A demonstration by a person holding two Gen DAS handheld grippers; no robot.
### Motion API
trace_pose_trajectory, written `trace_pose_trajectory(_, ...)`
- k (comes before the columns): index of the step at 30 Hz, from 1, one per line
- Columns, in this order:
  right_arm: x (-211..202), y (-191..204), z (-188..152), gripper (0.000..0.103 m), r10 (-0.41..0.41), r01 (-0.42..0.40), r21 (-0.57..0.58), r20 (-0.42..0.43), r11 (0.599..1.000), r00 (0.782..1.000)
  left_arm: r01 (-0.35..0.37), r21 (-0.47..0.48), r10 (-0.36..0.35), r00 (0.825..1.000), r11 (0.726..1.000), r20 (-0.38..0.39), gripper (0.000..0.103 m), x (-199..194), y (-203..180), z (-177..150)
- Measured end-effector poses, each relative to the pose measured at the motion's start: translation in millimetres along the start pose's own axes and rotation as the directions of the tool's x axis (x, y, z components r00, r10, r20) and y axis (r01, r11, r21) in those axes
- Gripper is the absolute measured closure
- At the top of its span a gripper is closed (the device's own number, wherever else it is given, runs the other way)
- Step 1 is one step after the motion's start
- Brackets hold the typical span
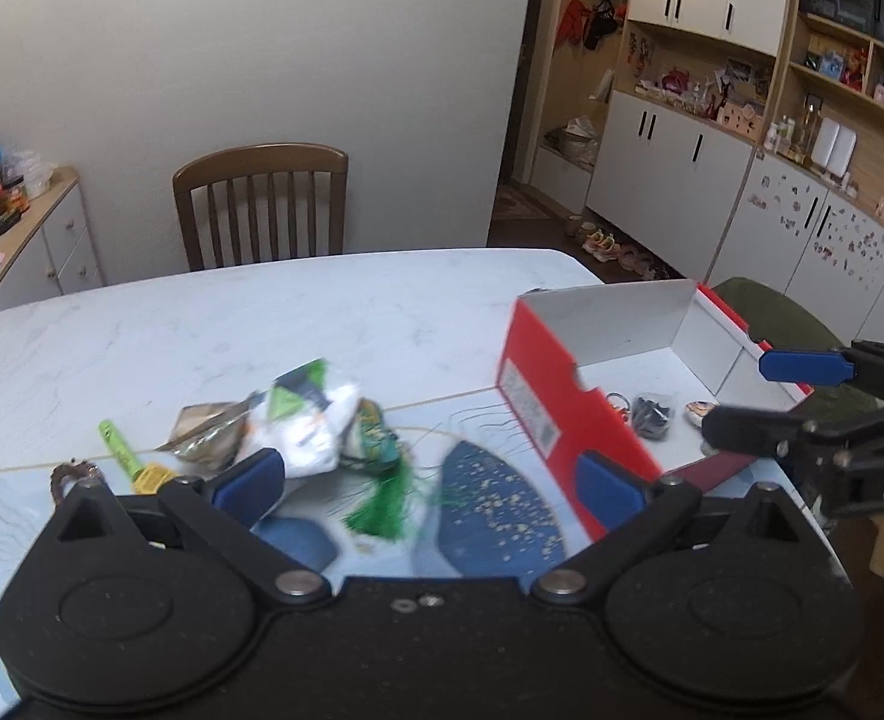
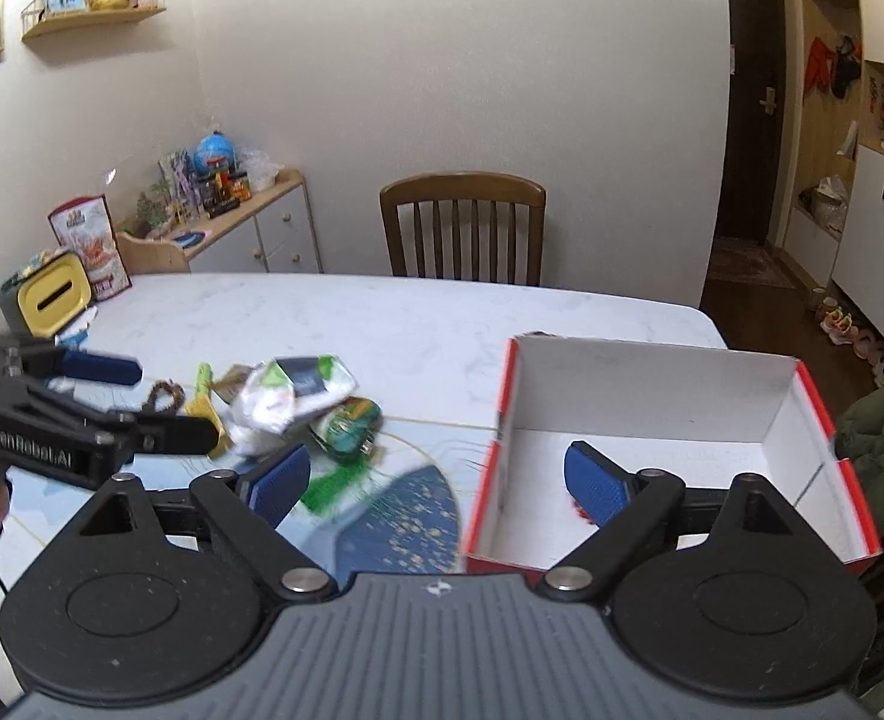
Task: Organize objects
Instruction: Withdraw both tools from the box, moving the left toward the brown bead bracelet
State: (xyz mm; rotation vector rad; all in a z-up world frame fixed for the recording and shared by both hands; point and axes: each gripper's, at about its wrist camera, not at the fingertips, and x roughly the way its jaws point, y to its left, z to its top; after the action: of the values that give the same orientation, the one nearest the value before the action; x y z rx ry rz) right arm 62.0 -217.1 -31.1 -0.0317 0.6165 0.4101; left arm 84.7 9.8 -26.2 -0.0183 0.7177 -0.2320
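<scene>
Loose clutter sits in a heap on the marble table (image 1: 262, 324): white crumpled packet (image 1: 307, 426), green pouch with a green tassel (image 1: 376, 516), brown wrapper (image 1: 208, 432), lime-green tube (image 1: 118, 450), beaded bracelet (image 1: 70, 474). Red shoebox (image 1: 568, 414) stands open just right of the heap; a key ring, a dark bundle and a badge already lie on its floor.

Left gripper (image 1: 430, 480): released, jaws spread wide, empty, hovering low over the heap's near edge. Right gripper (image 2: 436, 480): likewise released and empty, one pad over the box's interior, the other over the table.

Judgement: next pick is from the heap. Advice:
- Take one item, the packet or pouch nearest the left jaws.
- Pinch the pouch body, not the tassel threads.
- Lift clear of the box wall before crossing.
- Keep the right gripper aside to avoid collision.
</scene>
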Motion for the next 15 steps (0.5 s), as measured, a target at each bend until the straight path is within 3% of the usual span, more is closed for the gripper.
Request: trace_pose_trajectory(15,50,60,15,0.010,-0.020,0.020,0.034,-0.027,0.999,0.999,-0.130,-0.073,0.130,0.991,0.989,0.005,0.000,-6,109,-26)
